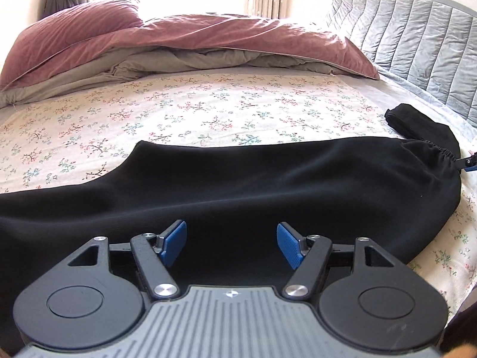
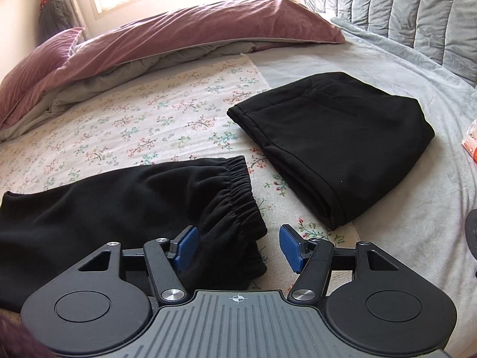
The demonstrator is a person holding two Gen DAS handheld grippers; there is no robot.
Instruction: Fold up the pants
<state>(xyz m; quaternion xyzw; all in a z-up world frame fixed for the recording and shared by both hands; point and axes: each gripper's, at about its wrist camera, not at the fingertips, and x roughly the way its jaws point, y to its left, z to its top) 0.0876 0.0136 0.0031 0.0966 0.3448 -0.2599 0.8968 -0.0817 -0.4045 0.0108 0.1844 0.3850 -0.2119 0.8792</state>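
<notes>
Black pants (image 1: 238, 185) run off the left edge in both wrist views, leg ends unseen. Right gripper (image 1: 471, 162) is only a sliver at the left view's right edge, jaws unreadable there. Orange-white packet (image 2: 471, 143) is cropped at the far right, print illegible. Dark round object (image 2: 472, 238) below it is also cropped, unidentifiable.

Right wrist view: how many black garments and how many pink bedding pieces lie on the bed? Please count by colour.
Black: 2, the unfolded pants and the folded garment
Pink: 2, the duvet and the pillow
Total: 4
</notes>
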